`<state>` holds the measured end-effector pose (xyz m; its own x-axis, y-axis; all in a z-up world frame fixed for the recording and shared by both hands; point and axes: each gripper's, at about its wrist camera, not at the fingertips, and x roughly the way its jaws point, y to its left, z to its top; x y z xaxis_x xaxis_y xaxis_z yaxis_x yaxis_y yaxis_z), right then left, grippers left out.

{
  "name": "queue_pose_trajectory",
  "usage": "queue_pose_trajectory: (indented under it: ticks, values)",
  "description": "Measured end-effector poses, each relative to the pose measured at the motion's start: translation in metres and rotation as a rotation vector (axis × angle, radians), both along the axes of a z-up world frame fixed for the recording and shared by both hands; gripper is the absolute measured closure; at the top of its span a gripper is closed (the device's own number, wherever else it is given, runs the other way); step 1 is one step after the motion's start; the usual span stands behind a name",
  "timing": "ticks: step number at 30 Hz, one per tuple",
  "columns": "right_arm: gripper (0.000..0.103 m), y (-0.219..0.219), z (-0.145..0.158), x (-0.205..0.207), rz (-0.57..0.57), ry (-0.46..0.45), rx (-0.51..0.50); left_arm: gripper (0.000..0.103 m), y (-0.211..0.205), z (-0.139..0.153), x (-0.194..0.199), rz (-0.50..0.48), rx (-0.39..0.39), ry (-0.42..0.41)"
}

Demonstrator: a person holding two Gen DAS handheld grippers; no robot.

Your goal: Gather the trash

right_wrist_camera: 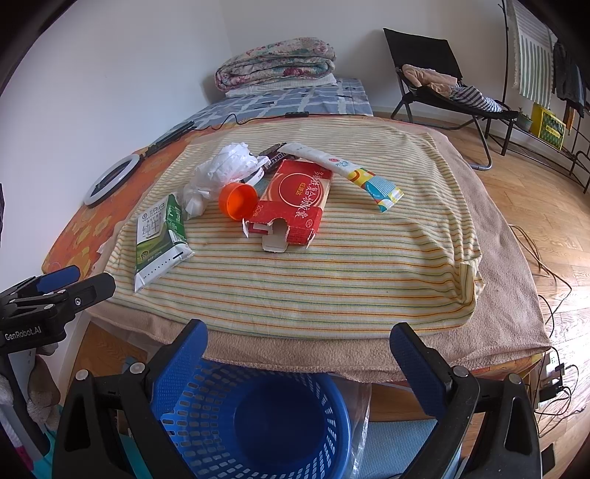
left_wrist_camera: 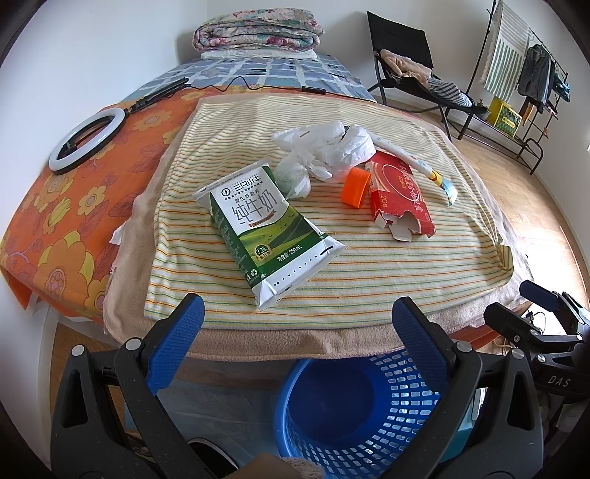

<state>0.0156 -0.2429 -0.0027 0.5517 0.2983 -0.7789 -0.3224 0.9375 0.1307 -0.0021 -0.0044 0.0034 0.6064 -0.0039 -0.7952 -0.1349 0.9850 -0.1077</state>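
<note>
Nearest: left tool (left_wrist_camera: pixel 297 313) and right tool (right_wrist_camera: pixel 298 339), both spread wide and holding nothing. Right under them, on the floor by the near edge of the tabletop (right_wrist_camera: pixel 509 294), a blue basket (right_wrist_camera: pixel 258 416), looking empty inside.

Next, on the striped cloth (left_wrist_camera: pixel 368 272): a squashed milk carton (left_wrist_camera: pixel 265 235), closest to the left tool. A bit farther: an orange cap (left_wrist_camera: pixel 356 186) touching a torn red box (left_wrist_camera: pixel 400 200). Behind those: a crumpled white bag (left_wrist_camera: pixel 324 147) and a long paper wrapper (right_wrist_camera: pixel 346 169). Far back: a folded blanket (left_wrist_camera: pixel 258 33) on the bed.

Seems like the very start, no trash picked up yet. Next move, probably: reach to the milk carton, pinch it across its flat sides, lift, drop into the basket.
</note>
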Motion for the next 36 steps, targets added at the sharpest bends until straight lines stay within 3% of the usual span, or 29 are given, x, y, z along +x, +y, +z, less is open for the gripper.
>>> queue_pose_trajectory:
  ticks: [25,36]
  values:
    - [0.0,-0.002,-0.004,0.004,-0.014,0.039,0.031,0.0,0.024,-0.007,-0.006,0.029,-0.011,0.005]
    - [0.0,0.005,0.003,0.014,0.012,-0.01,0.072,0.0,0.053,-0.014,0.02,0.106,-0.1,0.075]
